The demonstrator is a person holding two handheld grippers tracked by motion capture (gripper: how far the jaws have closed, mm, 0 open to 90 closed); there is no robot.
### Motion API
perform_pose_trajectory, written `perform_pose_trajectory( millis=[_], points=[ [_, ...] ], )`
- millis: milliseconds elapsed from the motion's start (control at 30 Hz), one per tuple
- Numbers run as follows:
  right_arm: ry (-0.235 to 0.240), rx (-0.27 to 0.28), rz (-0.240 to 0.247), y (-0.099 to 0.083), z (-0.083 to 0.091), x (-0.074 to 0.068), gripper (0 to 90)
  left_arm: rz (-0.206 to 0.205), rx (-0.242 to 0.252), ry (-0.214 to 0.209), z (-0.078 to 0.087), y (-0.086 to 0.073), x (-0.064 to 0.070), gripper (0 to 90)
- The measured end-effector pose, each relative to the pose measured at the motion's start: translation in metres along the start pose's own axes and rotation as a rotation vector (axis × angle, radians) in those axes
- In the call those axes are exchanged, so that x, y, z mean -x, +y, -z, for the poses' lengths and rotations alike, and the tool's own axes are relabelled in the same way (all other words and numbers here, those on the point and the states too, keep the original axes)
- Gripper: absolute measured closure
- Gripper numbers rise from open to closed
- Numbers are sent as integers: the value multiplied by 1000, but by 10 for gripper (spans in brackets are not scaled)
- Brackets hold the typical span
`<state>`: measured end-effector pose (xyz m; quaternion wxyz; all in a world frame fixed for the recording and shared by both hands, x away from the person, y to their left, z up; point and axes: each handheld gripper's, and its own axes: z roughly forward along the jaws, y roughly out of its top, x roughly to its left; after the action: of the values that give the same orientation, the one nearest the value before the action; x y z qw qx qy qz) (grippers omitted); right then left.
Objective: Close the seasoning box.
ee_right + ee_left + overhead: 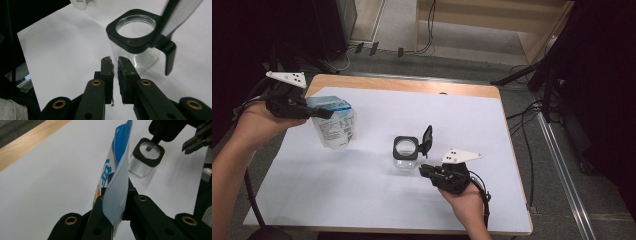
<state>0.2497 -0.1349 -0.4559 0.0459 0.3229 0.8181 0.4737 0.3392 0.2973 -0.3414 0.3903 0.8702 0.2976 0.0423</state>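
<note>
Wood-edged table (pixel 412 84) w/ white sheet (pixel 377 185), grey floor (pixel 557 200), cables (pixel 524 140).

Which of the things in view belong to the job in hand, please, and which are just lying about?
Part of the job:
- blue and white pouch, clamped in the left tool
- clear jar with its black lid flipped open
- right tool, shut beside the jar

Lying about:
- cables on the floor beyond the table

Both tongs are black, with brass-ringed screw holes along the jaws. Each carries a white three-cornered plate with dark dots and a black cable.
</note>
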Motion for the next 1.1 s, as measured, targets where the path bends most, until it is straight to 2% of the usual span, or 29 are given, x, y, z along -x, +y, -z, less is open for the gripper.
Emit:
perform_pose_trajectory(
  millis=[100, 267, 433, 467, 600, 633, 767, 800, 933, 1000, 1100],
  points=[
    [2, -9, 0, 3, -9, -9, 900, -26, -14, -15, -4, 7, 9, 900],
    [-4, -27, 3, 10, -32, -22, 900, -50, -42, -42, -14, 15, 25, 900],
    [3, 24, -14, 19, -54, -28, 900, -41, -39, -74, -22, 18, 35, 900],
    [3, 31, -13, 20, -57, -28, 900, -41, -40, -70, -23, 19, 37, 900],
    [-30, 37, 10, 26, -71, -33, 900, -48, -54, -99, -29, 20, 45, 900],
    [-40, 39, 9, 28, -75, -33, 900, -52, -56, -95, -30, 20, 47, 900],
    [-75, 68, 5, 34, -86, -35, 900, -54, -57, -121, -30, 24, 56, 900],
    [-76, 66, -7, 35, -87, -35, 900, -55, -55, -115, -30, 25, 59, 900],
    [-86, 82, -21, 40, -96, -35, 900, -63, -65, -139, -31, 29, 67, 900],
    [-94, 85, -14, 42, -100, -36, 900, -72, -71, -149, -34, 31, 71, 900],
    [-111, 87, 3, 42, -106, -40, 900, -63, -73, -158, -38, 35, 75, 900]
  ],
)
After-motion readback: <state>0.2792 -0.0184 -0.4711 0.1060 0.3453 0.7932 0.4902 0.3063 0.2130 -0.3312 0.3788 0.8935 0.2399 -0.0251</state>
